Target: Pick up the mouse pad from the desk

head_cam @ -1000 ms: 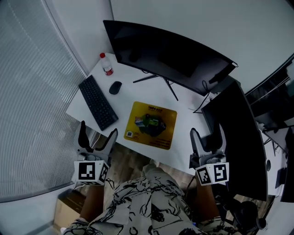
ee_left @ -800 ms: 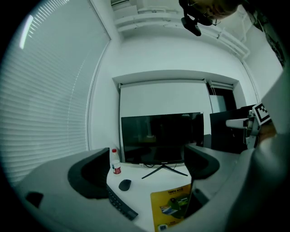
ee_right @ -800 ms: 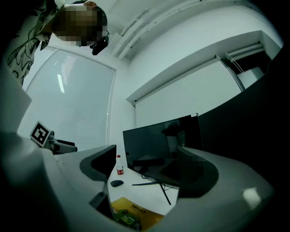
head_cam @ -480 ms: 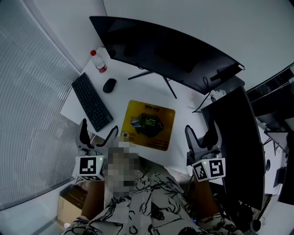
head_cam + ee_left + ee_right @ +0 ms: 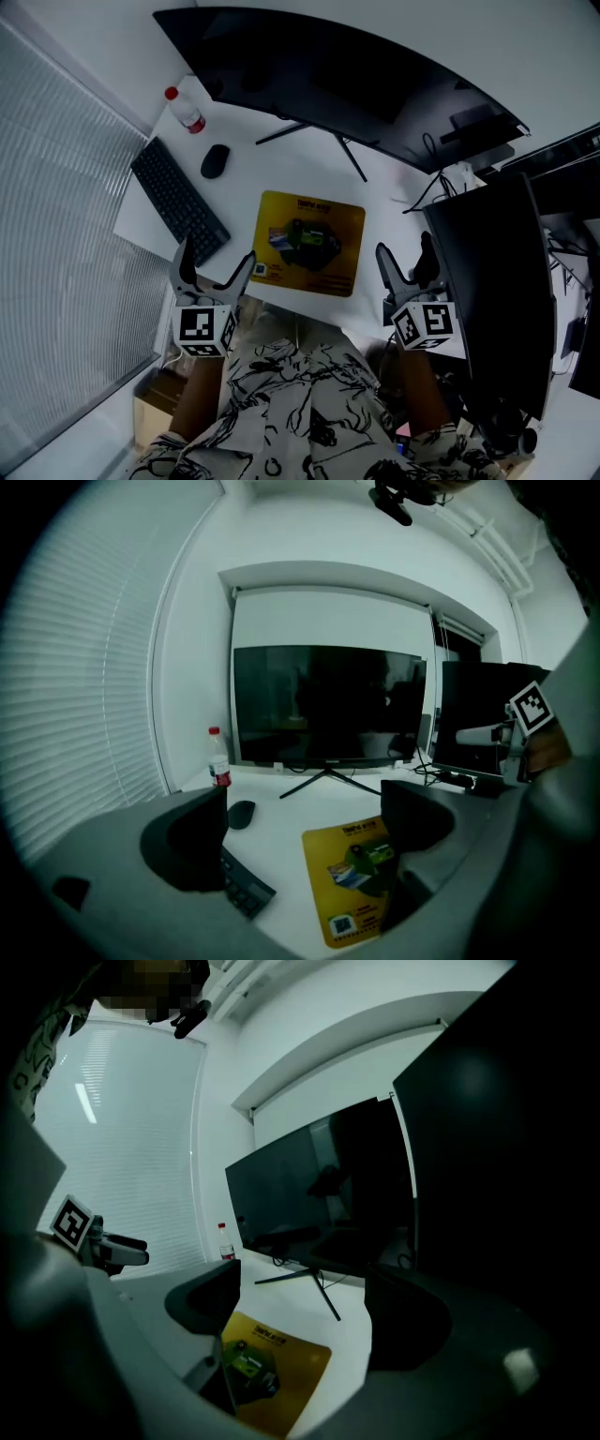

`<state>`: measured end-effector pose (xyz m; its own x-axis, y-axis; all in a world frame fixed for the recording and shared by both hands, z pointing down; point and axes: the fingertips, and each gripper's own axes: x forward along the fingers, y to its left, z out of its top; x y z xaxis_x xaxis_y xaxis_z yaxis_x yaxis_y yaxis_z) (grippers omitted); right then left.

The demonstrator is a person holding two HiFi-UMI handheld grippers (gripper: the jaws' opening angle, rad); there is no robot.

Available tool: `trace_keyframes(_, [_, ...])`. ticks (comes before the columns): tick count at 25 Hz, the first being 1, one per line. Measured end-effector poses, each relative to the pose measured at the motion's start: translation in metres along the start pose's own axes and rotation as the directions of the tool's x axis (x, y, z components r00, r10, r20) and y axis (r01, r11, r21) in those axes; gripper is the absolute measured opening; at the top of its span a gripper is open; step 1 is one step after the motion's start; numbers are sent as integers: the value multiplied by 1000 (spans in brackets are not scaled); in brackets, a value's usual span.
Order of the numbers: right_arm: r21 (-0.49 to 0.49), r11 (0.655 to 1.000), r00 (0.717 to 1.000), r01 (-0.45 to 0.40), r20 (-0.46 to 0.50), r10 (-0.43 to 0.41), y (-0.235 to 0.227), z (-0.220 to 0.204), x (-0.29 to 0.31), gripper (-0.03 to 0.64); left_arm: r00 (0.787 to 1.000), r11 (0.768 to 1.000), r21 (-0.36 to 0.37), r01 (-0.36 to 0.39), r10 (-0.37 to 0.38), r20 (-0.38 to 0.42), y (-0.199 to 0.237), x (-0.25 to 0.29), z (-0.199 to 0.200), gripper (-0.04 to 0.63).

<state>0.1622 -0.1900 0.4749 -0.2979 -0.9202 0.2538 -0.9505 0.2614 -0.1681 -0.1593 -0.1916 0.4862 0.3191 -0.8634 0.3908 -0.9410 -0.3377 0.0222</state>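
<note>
left gripper point(image 5: 216, 267) and right gripper point(image 5: 404, 261) now nearer desk point(image 5: 375, 216) edge, flanking mouse pad point(image 5: 307, 242) at frame centre; both jaws wide, empty; approach phase, pad untouched

White worktop point(image 5: 281, 178) carries 1 yellow mouse pad point(image 5: 309, 242) at centre, black keyboard point(image 5: 178, 202) left, black mouse point(image 5: 215, 160) nearby, red-capped bottle point(image 5: 186, 110) and curved monitor point(image 5: 337, 75) at back.

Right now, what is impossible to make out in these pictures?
Yellow rectangular mouse pad: print too small to read, head view.
Black flat keyboard: left gripper view, mostly hidden behind a jaw of the left tool.
Mouse pad's left part: right gripper view, covered by a jaw of the right tool.
</note>
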Motion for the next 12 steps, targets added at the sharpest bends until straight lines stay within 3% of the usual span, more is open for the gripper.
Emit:
trace_keyframes(6, [4, 1000, 993, 11, -120, -10, -4, -57, 29, 425, 993, 997, -47, 63, -68, -95, -6, 38, -46, 501])
trace_keyframes(12, [-26, 1000, 964, 16, -267, -22, -8, -118, 49, 439, 976, 988, -103, 117, -133, -171, -12, 71, -85, 500])
